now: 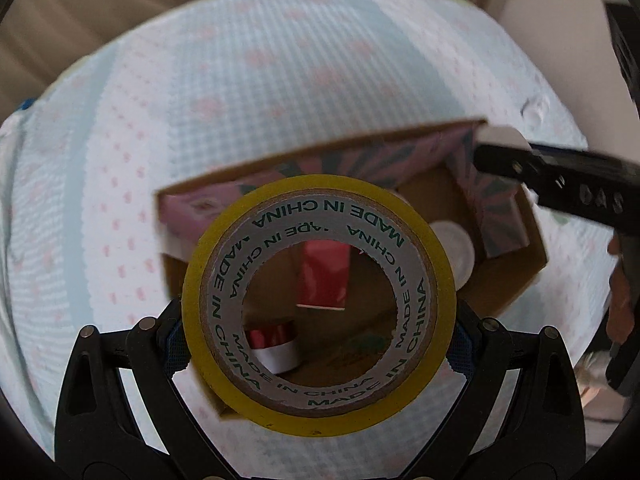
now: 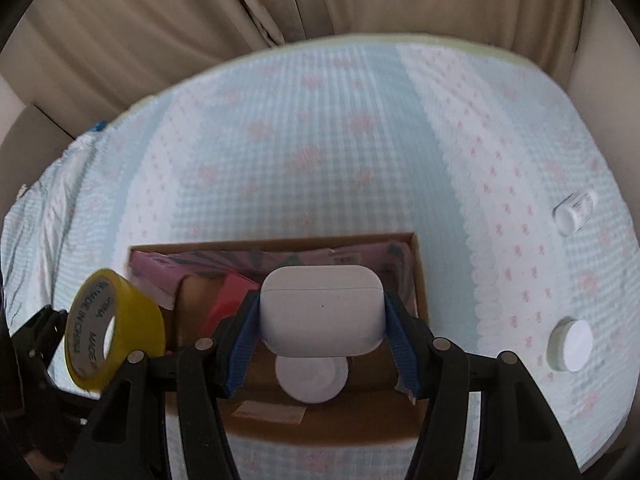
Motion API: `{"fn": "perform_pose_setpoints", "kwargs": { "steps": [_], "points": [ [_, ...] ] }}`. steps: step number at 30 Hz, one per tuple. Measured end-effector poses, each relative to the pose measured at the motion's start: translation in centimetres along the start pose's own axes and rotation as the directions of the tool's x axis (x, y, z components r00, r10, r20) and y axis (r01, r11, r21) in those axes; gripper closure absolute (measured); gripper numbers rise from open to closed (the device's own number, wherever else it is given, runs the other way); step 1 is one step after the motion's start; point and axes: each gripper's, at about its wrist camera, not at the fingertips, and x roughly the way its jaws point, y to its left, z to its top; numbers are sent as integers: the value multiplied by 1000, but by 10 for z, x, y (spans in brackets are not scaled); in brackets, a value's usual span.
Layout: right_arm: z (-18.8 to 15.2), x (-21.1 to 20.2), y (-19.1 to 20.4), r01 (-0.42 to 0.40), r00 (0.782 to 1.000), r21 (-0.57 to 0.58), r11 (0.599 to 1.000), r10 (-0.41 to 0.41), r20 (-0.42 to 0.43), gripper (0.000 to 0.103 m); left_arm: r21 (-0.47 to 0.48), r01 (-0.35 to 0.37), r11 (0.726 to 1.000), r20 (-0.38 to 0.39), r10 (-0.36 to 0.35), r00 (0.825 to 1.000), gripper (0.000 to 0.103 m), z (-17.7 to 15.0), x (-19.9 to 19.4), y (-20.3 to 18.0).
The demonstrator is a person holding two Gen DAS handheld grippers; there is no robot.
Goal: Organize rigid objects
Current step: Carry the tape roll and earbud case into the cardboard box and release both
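Observation:
My left gripper [image 1: 318,344] is shut on a yellow tape roll [image 1: 432,256] and holds it over the near end of an open cardboard box [image 1: 516,272]. The roll also shows in the right wrist view [image 2: 148,320]. My right gripper [image 2: 322,344] is shut on a white earbud case [image 2: 322,310] above the same box [image 2: 420,280]. Inside the box lie a pink patterned box [image 2: 160,270], a red packet [image 1: 324,276], a red-and-white small roll [image 1: 274,344] and a white round lid [image 2: 312,378].
The box rests on a pale blue quilted cover with pink dots [image 2: 320,140]. A white round jar [image 2: 570,344] and a small clear bottle [image 2: 574,210] lie on the cover at the right. Beige curtains [image 2: 200,20] hang behind.

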Motion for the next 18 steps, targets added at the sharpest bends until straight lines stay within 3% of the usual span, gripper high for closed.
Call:
{"fn": "perform_pose_setpoints", "kwargs": {
  "steps": [8,13,14,16,17,18],
  "points": [
    [4,54,-11,11,995,35,999,-8,-97,47,167,-3,986,-83,17,996,7,-3,40,-29],
    [6,64,-15,-8,992,61,998,16,-124,47,149,22,989,-144,0,990,6,1,49,-25],
    [7,65,-15,-19,991,71,997,28,-129,47,142,30,989,-161,-6,987,0,2,51,-23],
    [8,68,-16,-35,988,92,995,48,-145,30,128,61,990,-151,-41,988,0,2,46,-20],
    [8,68,-16,-32,989,91,995,45,-143,2,126,62,990,-140,-44,989,0,2,42,-18],
    [8,67,-16,-29,991,85,996,40,-129,0,129,53,990,-134,-35,990,0,3,39,-17]
  ]
}}
